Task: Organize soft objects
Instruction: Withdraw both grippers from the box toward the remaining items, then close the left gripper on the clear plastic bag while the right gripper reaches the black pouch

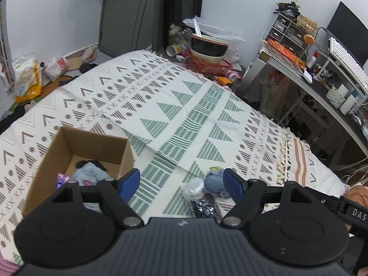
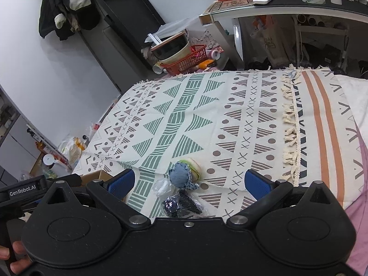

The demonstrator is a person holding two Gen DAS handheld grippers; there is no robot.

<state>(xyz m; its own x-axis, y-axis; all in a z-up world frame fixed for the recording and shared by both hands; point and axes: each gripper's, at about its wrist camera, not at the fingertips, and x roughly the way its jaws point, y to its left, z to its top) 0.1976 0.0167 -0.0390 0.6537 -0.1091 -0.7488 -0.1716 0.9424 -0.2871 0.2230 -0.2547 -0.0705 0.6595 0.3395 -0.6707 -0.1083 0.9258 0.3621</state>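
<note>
Right wrist, blue plush (image 2: 181,176) between open gripper (image 2: 189,184)

Both views: bright, even, cool-white indoor light, apparently from overhead; source not in view. Shadows soft and faint on the patterned blanket (image 1: 184,105). Strong fisheye distortion: the desk (image 1: 322,87) edge and the walls bow toward the frame borders, corners darken. Sharpness good at centre; slight smearing at the periphery. Small specular glints on the clear plastic wrap (image 2: 162,187) and the dark shiny wrapped bundle (image 2: 178,204). Under-desk area dim, detail lost. No motion blur noted.
</note>
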